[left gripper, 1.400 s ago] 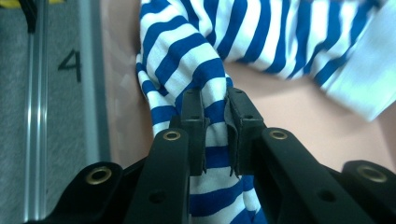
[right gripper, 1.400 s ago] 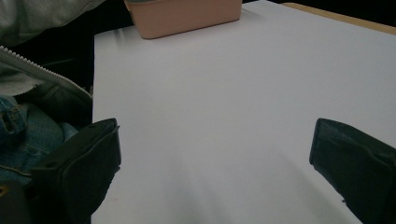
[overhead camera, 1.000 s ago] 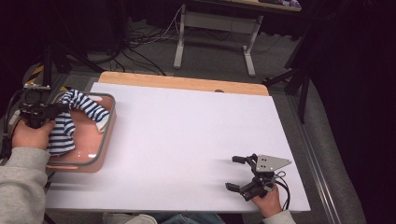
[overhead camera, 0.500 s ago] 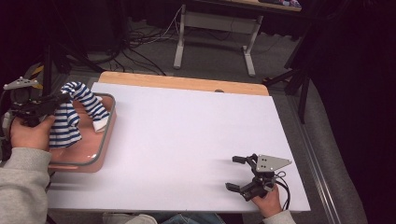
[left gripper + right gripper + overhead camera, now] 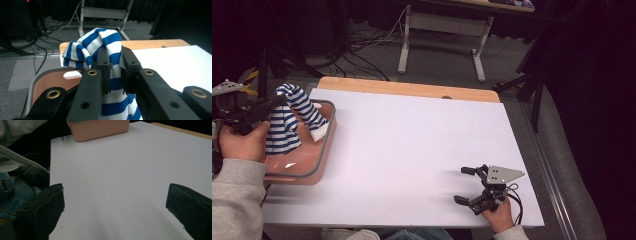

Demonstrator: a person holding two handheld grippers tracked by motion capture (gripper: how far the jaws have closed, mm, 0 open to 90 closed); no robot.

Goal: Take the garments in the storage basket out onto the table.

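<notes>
- We see the striped cloth (image 5: 107,50), blue and white, pinched between the jaws of the left gripper (image 5: 115,72); the pads press on a fold of it from both sides.
- In the high view the striped cloth (image 5: 287,120) hangs above the pink tray (image 5: 324,150) at the left edge of the table; its lower part seems to touch the tray floor, but we cannot be sure because the hand covers it.
- So the grasp is done and the lift is only begun; we judge that carrying the cloth out and laying it on the white table (image 5: 412,150) is left.
- The right gripper (image 5: 468,186) rests near the front right corner, jaws wide apart, holding nothing, well apart from the cloth.
</notes>
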